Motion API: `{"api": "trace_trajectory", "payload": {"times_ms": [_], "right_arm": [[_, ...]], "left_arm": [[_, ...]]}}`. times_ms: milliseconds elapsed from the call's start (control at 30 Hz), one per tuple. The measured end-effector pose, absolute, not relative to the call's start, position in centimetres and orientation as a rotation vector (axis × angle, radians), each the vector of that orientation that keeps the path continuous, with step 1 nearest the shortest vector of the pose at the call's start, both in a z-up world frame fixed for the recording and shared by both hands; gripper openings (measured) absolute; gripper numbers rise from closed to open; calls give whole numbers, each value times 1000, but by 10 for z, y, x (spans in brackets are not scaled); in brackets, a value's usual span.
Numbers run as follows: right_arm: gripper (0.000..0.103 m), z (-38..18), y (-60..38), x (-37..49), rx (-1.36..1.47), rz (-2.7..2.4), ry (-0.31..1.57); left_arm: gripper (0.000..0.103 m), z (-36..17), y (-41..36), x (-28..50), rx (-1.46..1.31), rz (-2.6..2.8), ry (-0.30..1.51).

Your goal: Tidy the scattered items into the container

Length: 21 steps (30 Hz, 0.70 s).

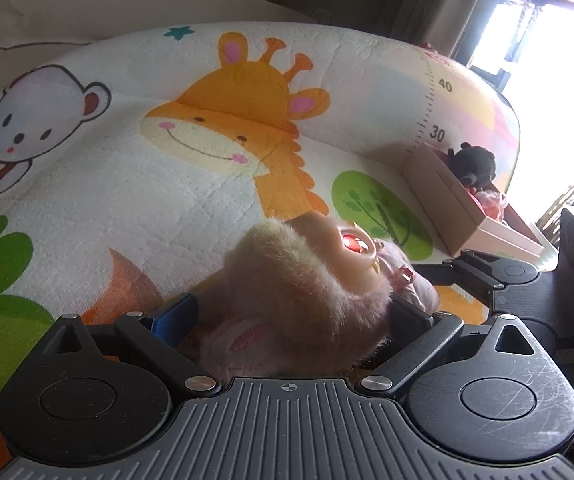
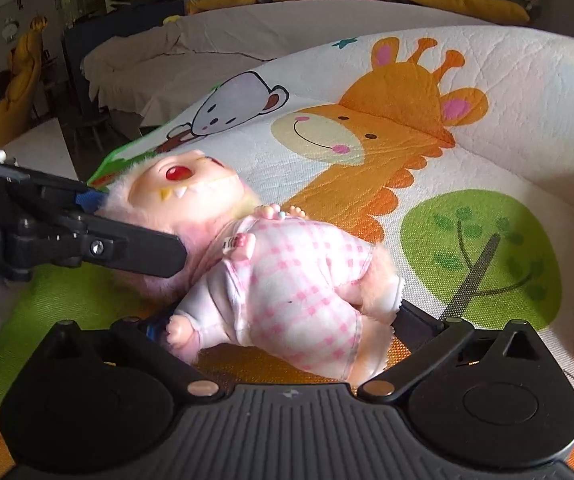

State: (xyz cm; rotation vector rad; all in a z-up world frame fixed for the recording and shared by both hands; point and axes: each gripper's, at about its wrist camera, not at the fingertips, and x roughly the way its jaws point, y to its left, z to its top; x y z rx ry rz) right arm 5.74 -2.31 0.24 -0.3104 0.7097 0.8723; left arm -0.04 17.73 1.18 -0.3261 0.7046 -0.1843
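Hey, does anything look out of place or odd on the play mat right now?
Yes. The doll lies on its back on the mat, outside the box that already holds a dark plush. Both grippers are around it at once: the left gripper at its head, the right gripper at its legs.

Doll [image 2: 287,280]: fuzzy pink plush head, smooth glossy vinyl face, glassy red eye, checked woven cloth suit. Mat [image 1: 127,184]: quilted, printed cloth, matt, finely textured. Box [image 1: 447,204]: matt brown cardboard, smooth. Dark toy [image 1: 475,162] in box: plush. Left claw [image 1: 293,312] and right claw [image 2: 283,326]: matt black plastic, ribbed grey housing, scratched discs, bright metal pins.
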Motion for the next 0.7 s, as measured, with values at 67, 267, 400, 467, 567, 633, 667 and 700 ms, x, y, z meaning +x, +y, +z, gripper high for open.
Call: {"api": "trace_trajectory", "payload": {"times_ms": [67, 267, 400, 467, 567, 633, 667, 700], "right_arm": [[100, 2, -23, 57, -317, 864, 705], [98, 10, -36, 51, -303, 846, 673], [98, 16, -56, 43, -298, 828, 646], [98, 19, -69, 37, -303, 822, 620], [98, 27, -88, 26, -318, 821, 580], [98, 31, -101, 19, -345, 794, 536], [98, 32, -108, 18, -345, 784, 526], [98, 33, -117, 20, -335, 778, 530]], "left_arm": [[100, 12, 177, -1, -332, -181, 702], [99, 17, 169, -6, -335, -192, 704], [99, 23, 151, -8, -321, -218, 706], [99, 29, 138, -8, -312, -260, 701], [99, 42, 107, -7, -259, -302, 683], [99, 47, 88, -4, -210, -323, 671], [99, 47, 82, -2, -214, -331, 678], [99, 47, 78, 0, -222, -341, 684]]}}
